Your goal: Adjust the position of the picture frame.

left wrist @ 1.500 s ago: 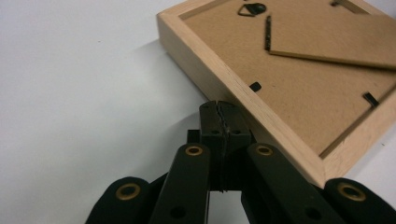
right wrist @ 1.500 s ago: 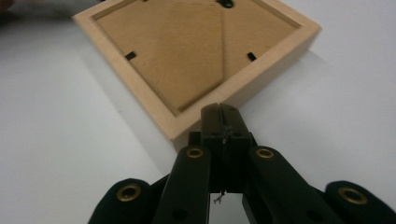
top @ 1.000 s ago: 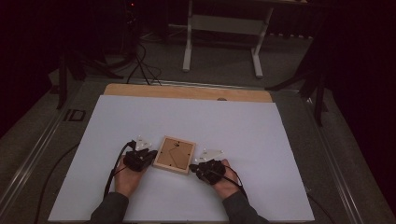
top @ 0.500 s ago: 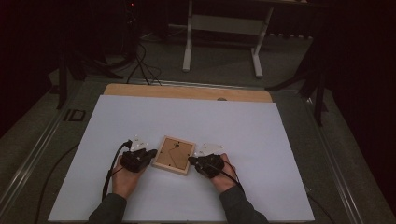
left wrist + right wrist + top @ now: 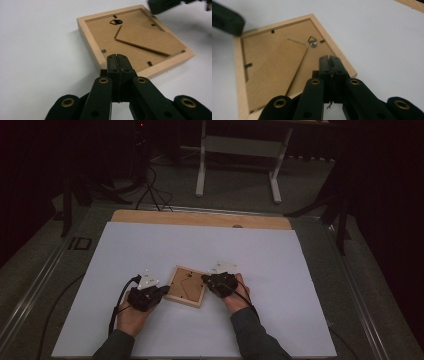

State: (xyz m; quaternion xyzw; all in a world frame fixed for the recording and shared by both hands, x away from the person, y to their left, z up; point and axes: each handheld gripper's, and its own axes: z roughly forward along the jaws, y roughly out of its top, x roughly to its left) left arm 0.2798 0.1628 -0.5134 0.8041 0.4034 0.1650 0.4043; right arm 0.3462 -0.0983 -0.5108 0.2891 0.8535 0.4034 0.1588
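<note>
Both claws, left [image 5: 161, 291] and right [image 5: 206, 279], closed, flank face-down picture frame [image 5: 186, 286].

A wooden picture frame [image 5: 186, 286] lies back-side up on the white sheet [image 5: 280, 270] covering the counter [image 5: 200, 218]. The left gripper [image 5: 162, 290] sits just beside the frame's left edge, jaws together. The right gripper [image 5: 205, 279] sits at the frame's upper right corner, jaws together too.

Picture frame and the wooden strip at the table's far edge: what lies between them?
Nothing: the high view shows bare white sheet between the picture frame and the wooden strip.
</note>
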